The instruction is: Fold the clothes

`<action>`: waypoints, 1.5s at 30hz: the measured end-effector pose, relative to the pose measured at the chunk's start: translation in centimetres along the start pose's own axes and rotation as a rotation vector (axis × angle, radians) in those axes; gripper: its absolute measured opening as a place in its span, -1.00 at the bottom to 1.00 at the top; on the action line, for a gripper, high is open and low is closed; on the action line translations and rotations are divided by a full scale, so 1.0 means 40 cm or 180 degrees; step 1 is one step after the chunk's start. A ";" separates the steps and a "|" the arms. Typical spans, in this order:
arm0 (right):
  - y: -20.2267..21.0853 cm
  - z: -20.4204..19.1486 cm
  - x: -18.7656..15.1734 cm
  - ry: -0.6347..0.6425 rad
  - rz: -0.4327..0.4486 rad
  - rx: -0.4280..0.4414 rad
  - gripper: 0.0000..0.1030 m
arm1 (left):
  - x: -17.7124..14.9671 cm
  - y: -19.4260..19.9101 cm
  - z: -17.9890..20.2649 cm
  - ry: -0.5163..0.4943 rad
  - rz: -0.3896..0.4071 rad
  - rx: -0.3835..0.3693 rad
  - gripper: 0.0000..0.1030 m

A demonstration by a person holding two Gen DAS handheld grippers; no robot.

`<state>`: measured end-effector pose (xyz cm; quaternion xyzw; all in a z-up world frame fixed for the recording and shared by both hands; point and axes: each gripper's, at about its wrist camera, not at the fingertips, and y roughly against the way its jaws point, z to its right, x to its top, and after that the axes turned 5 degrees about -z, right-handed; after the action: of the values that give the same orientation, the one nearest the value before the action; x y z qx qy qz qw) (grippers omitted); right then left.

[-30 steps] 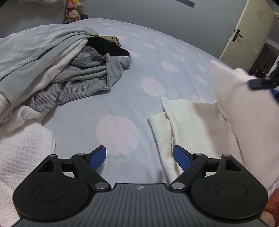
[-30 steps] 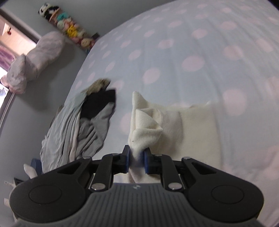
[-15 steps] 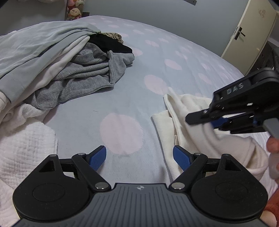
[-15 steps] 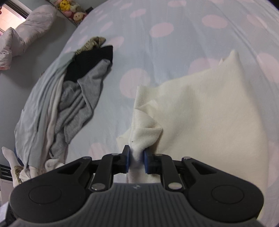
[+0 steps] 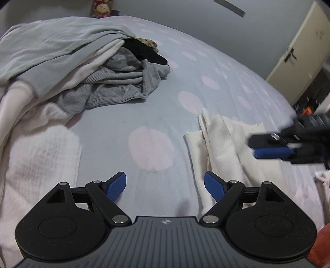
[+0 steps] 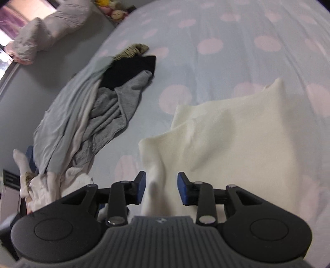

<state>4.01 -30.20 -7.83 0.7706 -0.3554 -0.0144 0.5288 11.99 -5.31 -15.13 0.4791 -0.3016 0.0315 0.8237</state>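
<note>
A cream garment lies folded on the dotted bedspread. In the left wrist view the same cream garment is at the right. My right gripper is open just above the garment's near corner, and a loose fold of cream cloth lies between its blue pads without being clamped. From the left wrist view, the right gripper hovers over the garment's right part. My left gripper is open over bare bedspread, its right pad at the garment's left edge.
A heap of unfolded clothes, grey, pale blue, white and black, fills the left of the bed. A white textured cloth lies at the near left. A cream door stands at the far right. Plush toys sit by the wall.
My right gripper has opened and let go of the cream garment's corner, which now lies down on the folded garment. The left gripper has stayed open and barely moved.
</note>
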 end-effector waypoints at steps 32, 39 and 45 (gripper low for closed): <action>0.089 0.282 -0.342 0.0211 0.0239 -0.0509 -0.37 | -0.117 -0.025 0.139 -0.0286 -0.0338 0.0234 0.07; 0.165 0.261 -0.312 0.0365 0.0865 -0.0584 -0.34 | -0.070 0.035 0.174 -0.0330 0.0154 0.0153 0.07; 0.140 0.248 -0.247 0.0502 0.0948 -0.0515 -0.63 | -0.006 -0.017 0.226 -0.0571 0.0275 -0.0066 -0.41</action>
<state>-10.30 -33.66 -11.07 0.6631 -0.4207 0.0960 0.6116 7.79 -12.92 -12.52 0.4579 -0.3949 0.0209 0.7962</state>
